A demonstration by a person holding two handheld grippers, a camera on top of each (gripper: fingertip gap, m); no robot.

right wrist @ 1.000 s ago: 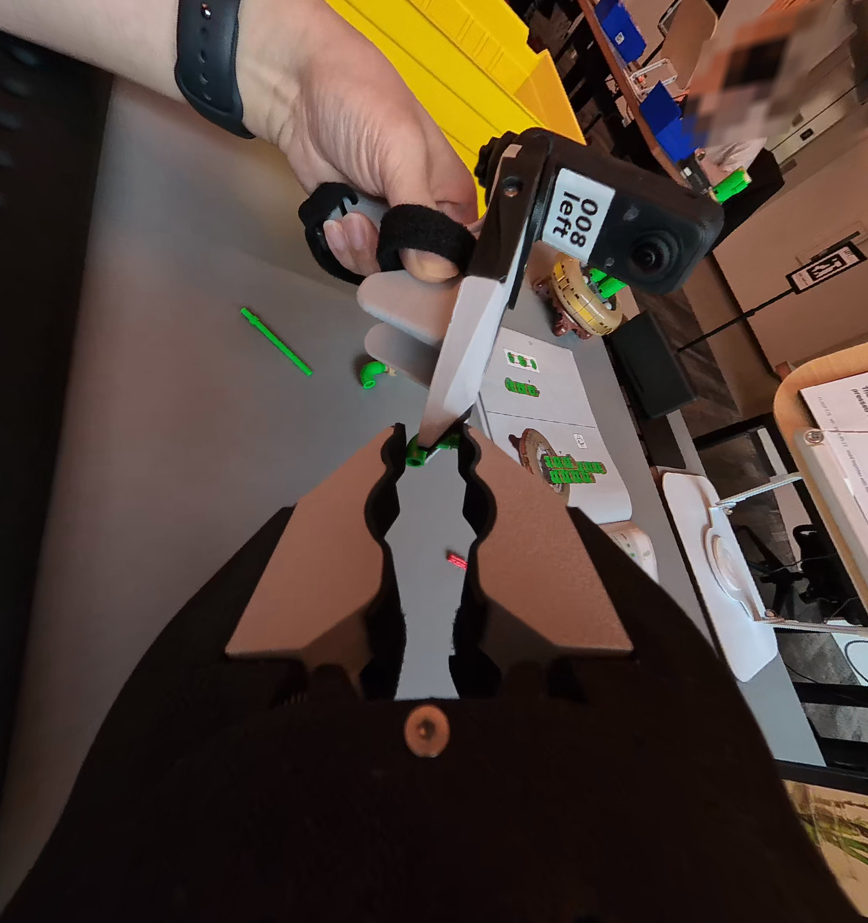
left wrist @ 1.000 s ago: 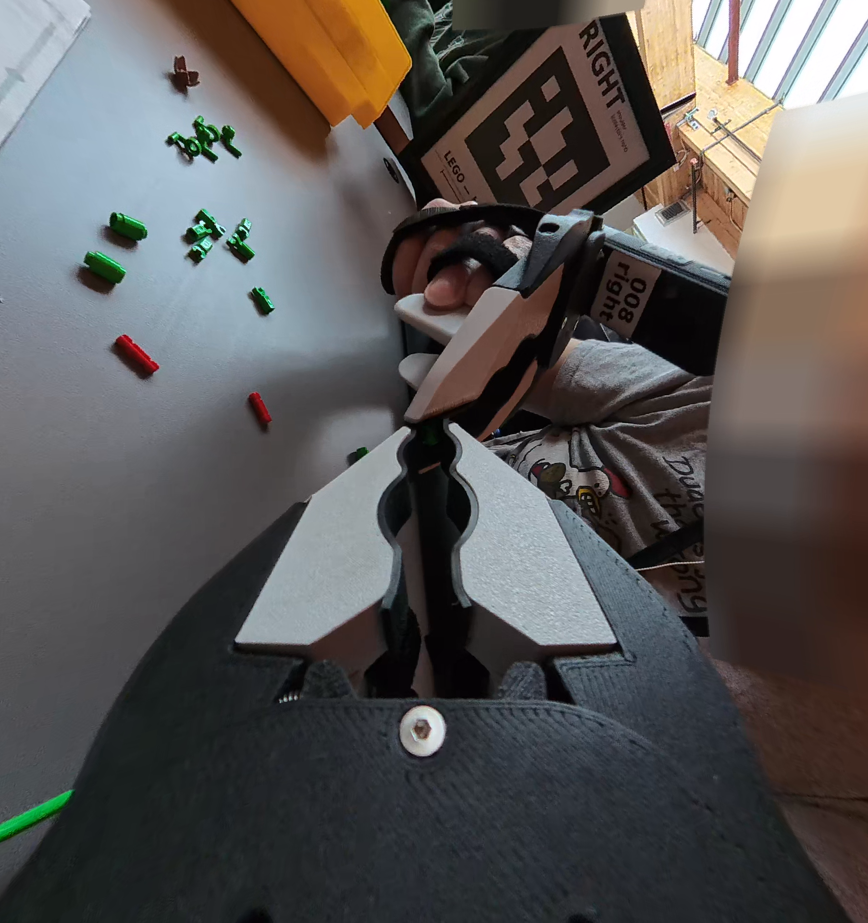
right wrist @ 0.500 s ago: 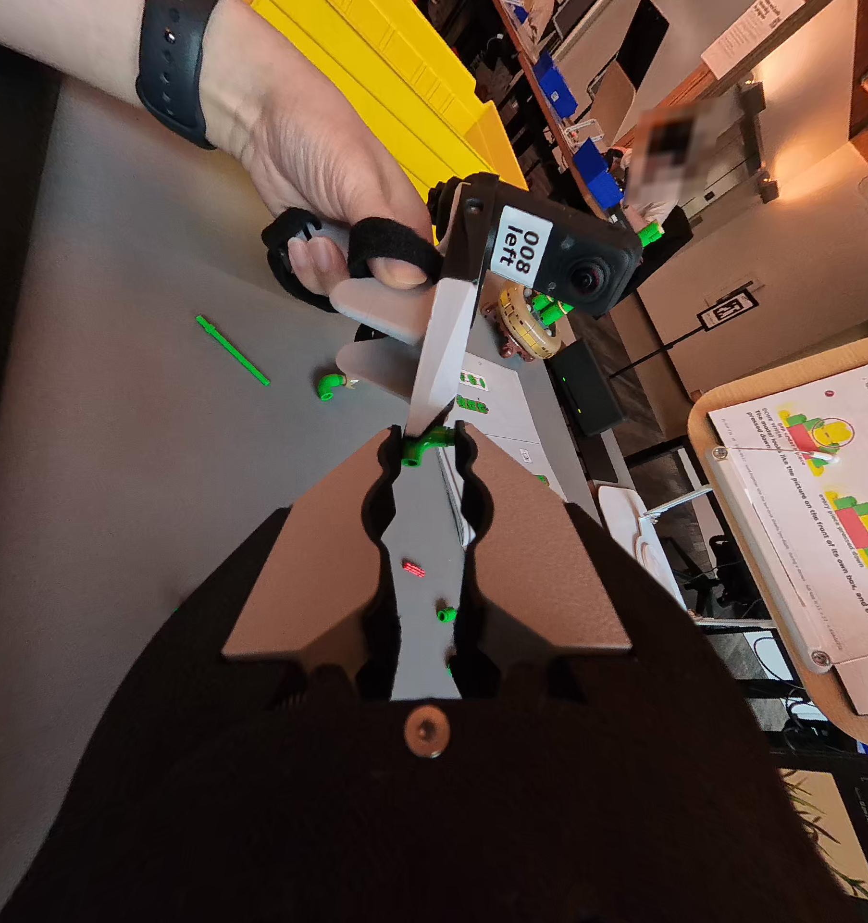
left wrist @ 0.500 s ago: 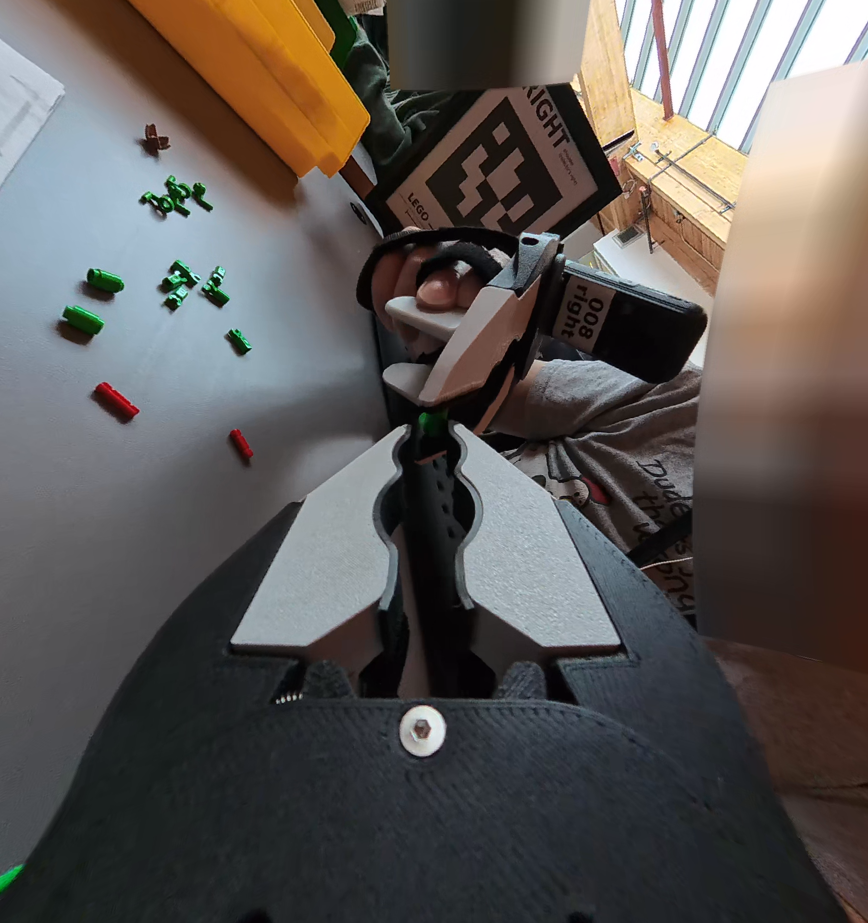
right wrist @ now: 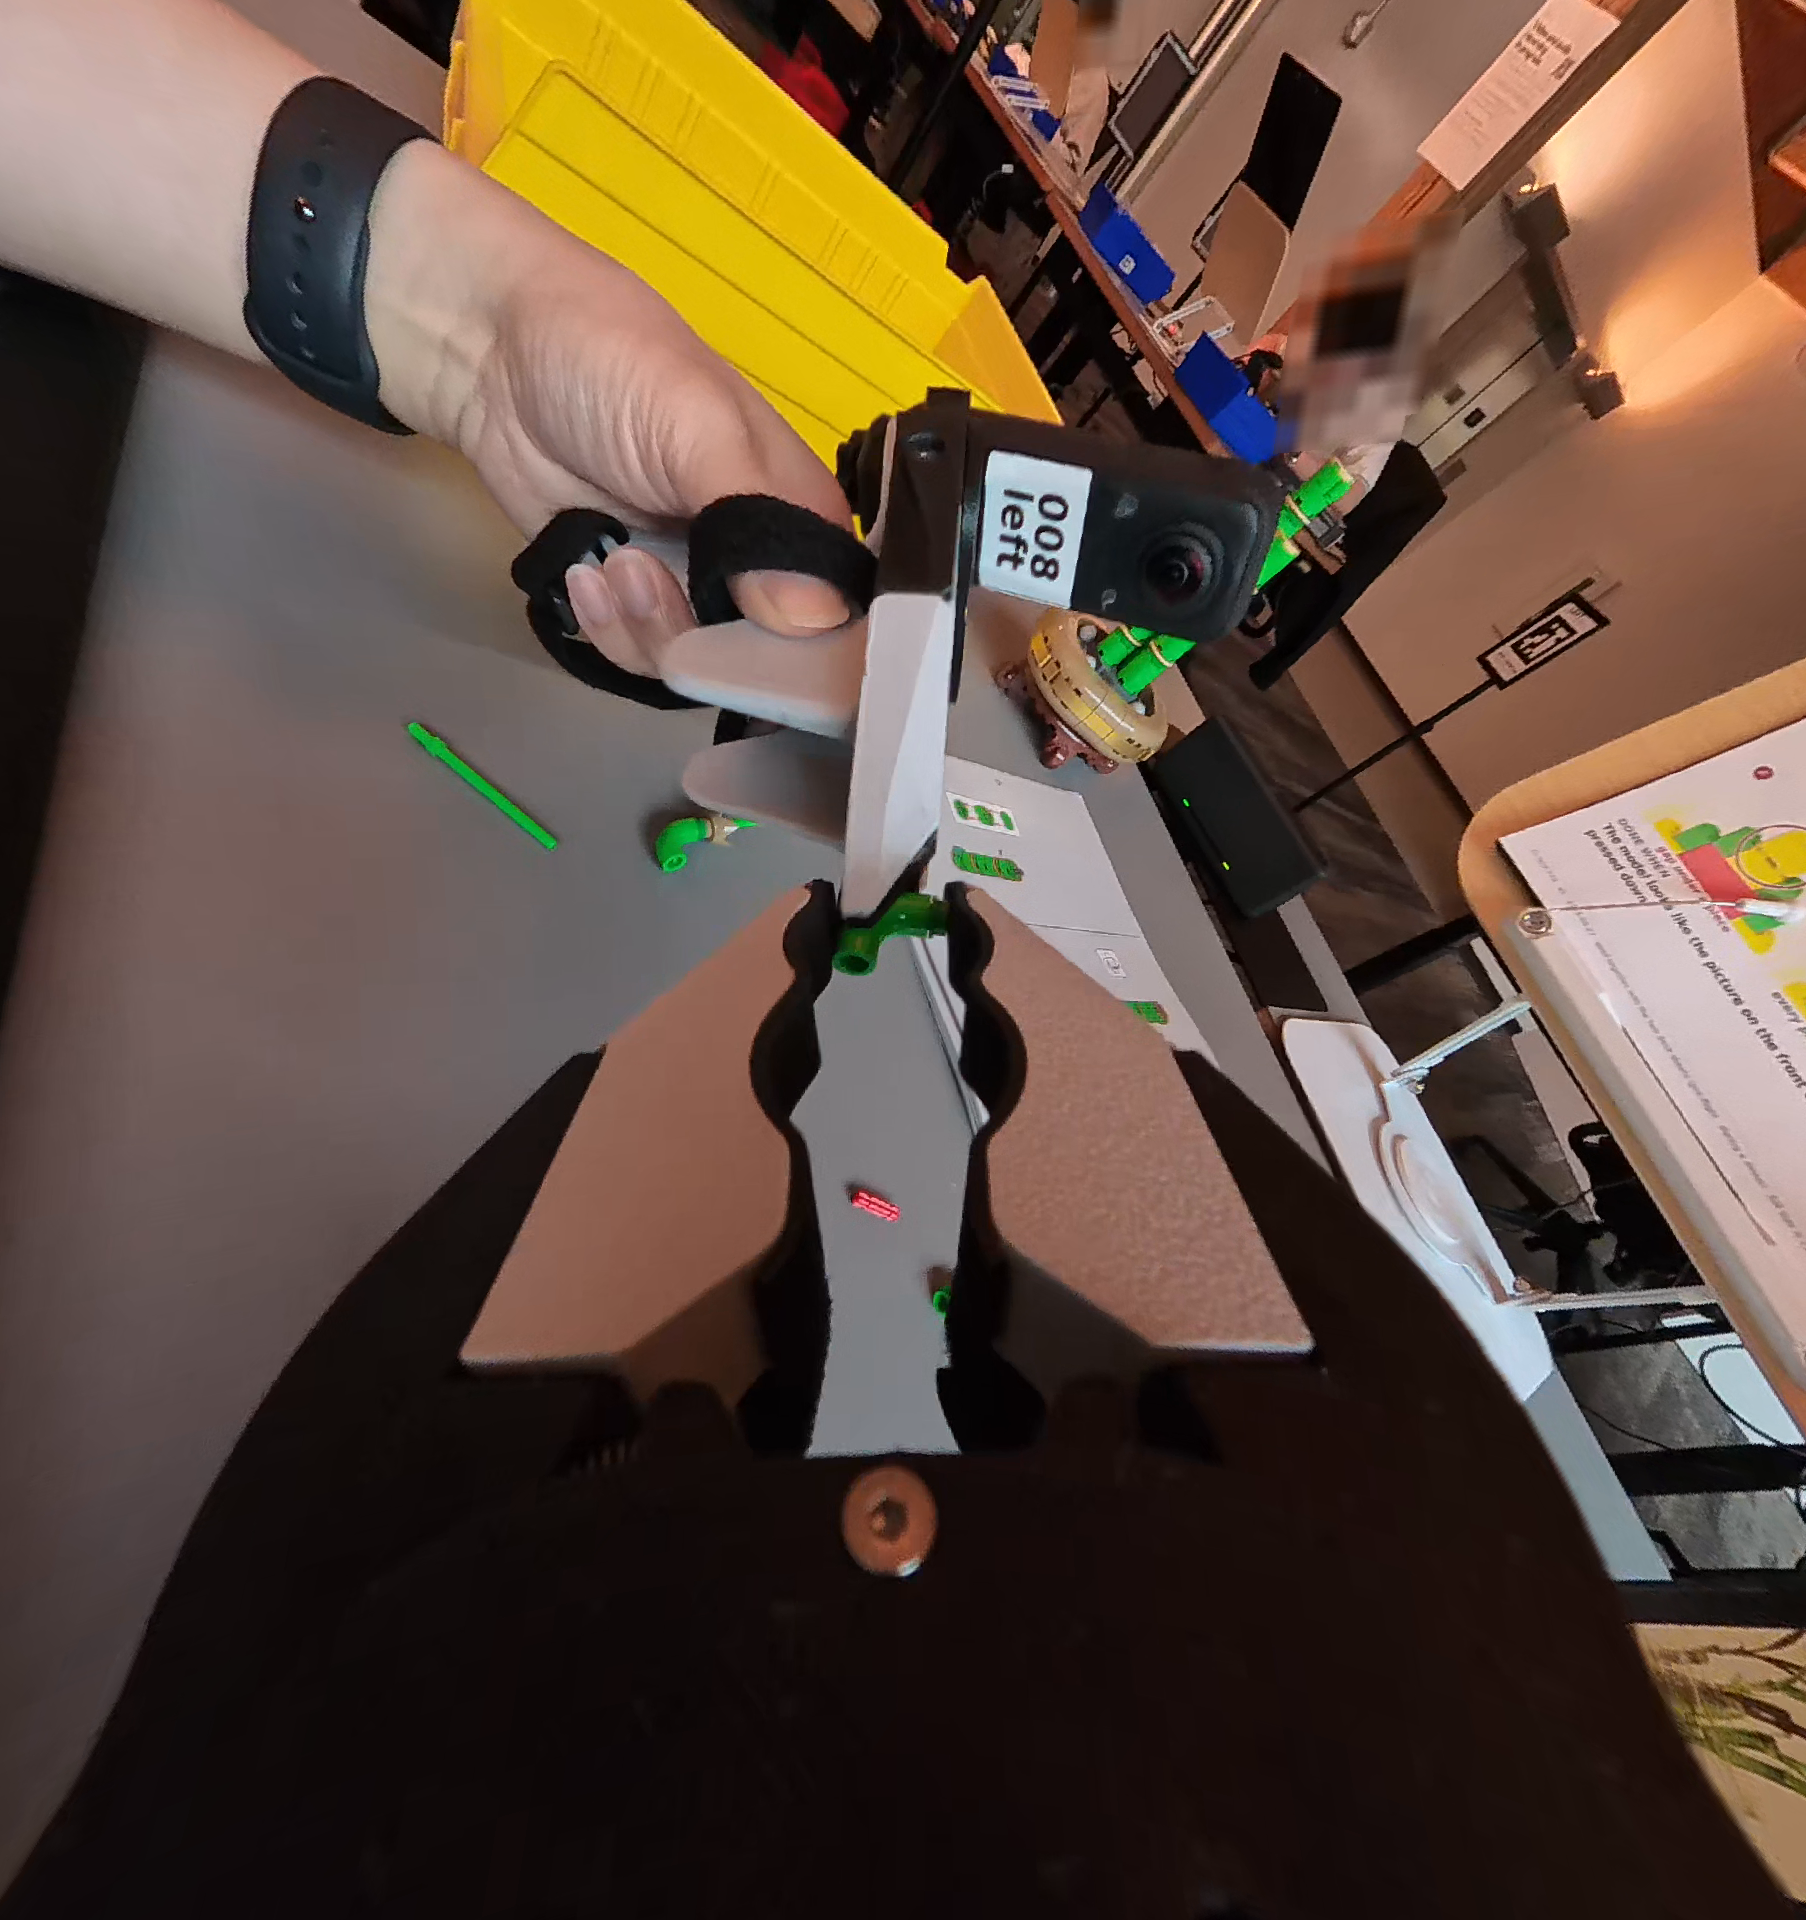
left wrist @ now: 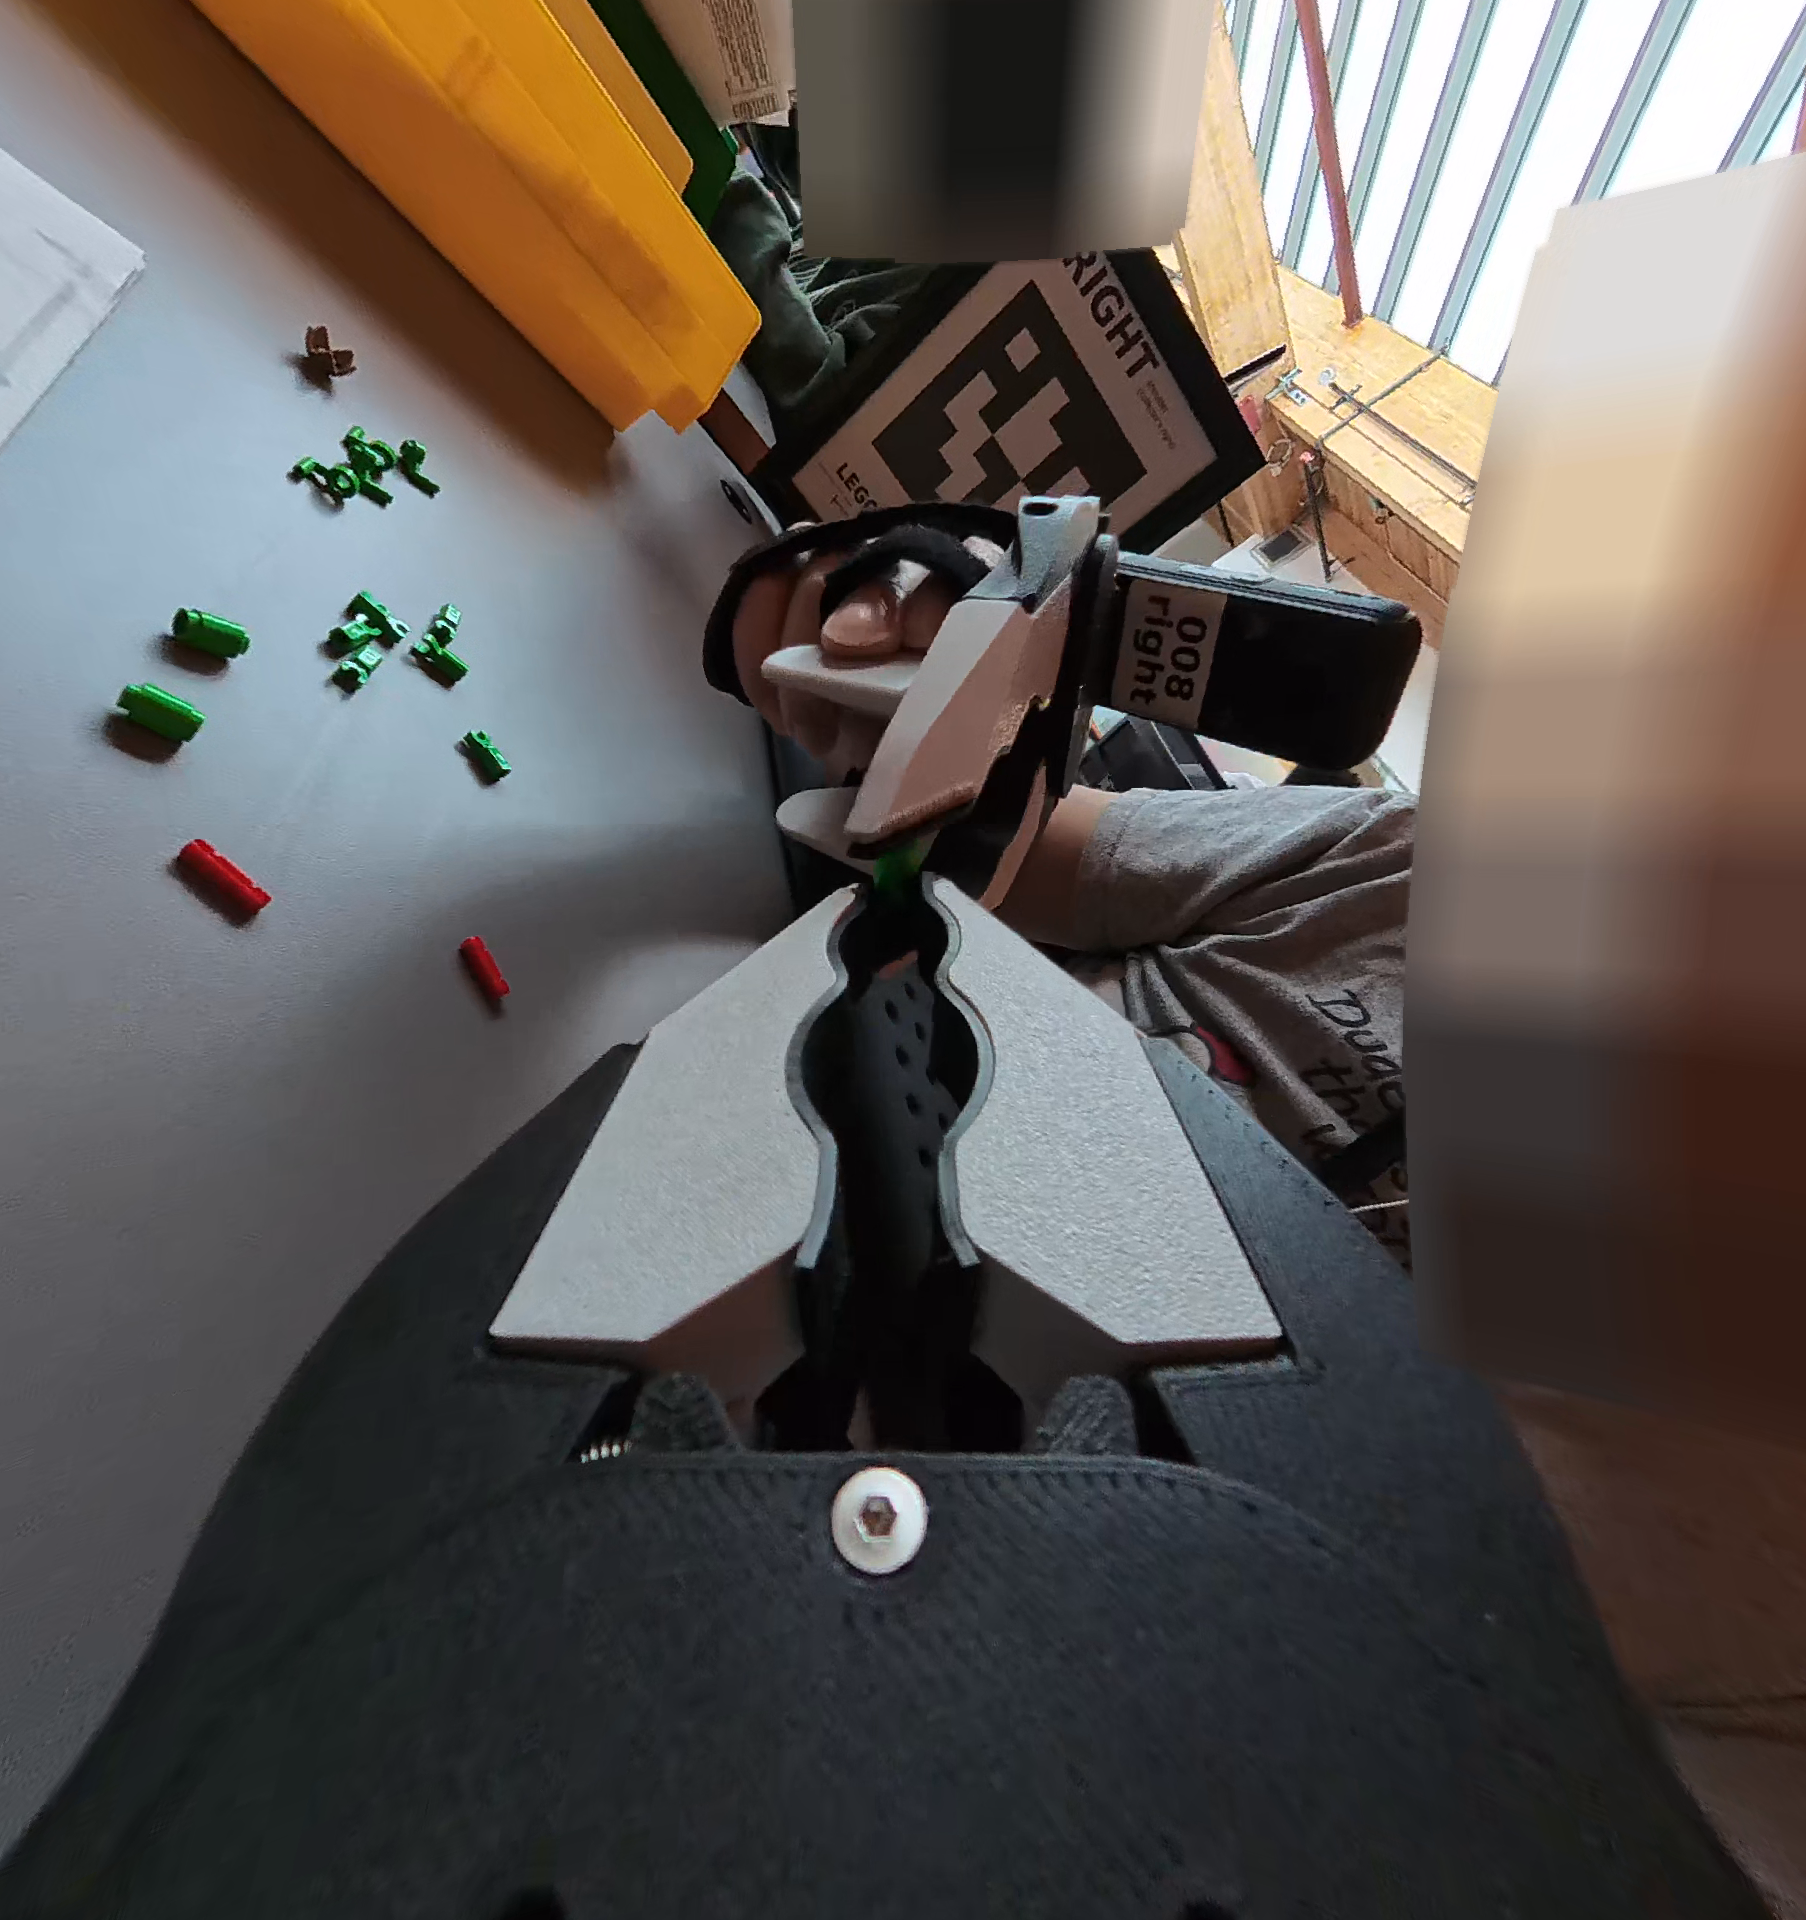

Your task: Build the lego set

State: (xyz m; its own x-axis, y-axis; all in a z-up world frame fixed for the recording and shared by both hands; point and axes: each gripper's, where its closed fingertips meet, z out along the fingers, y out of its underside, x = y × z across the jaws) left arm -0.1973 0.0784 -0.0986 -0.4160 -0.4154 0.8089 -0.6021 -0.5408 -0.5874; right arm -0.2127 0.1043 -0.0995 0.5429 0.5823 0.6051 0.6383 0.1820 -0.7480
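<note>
A small green elbow piece (right wrist: 883, 928) is held above the grey table (right wrist: 307, 1039) between the tips of my right gripper (right wrist: 891, 906), which is shut on it. My left gripper (left wrist: 894, 896) meets it tip to tip. Its fingers (right wrist: 894, 769) come down onto the same piece and are closed on it. In the left wrist view only a green stub (left wrist: 897, 864) shows between the two sets of tips. A part-built model (right wrist: 1096, 707), a tan ring with green stems on a brown base, stands behind on the table.
Loose green parts (left wrist: 390, 639), two green cylinders (left wrist: 211, 632) and two red pins (left wrist: 221, 879) lie on the table. A green rod (right wrist: 481, 787), another green elbow (right wrist: 686, 840), an instruction sheet (right wrist: 1044, 883) and a black box (right wrist: 1237, 821) are nearby. A yellow bin (right wrist: 722, 208) stands at the back. Only a small space, under 4 cm, lies between the two pairs of fingers.
Both grippers stay closed on the green piece, tip to tip. The pair has shifted and tilted a little, and more of the elbow piece shows in the right wrist view.
</note>
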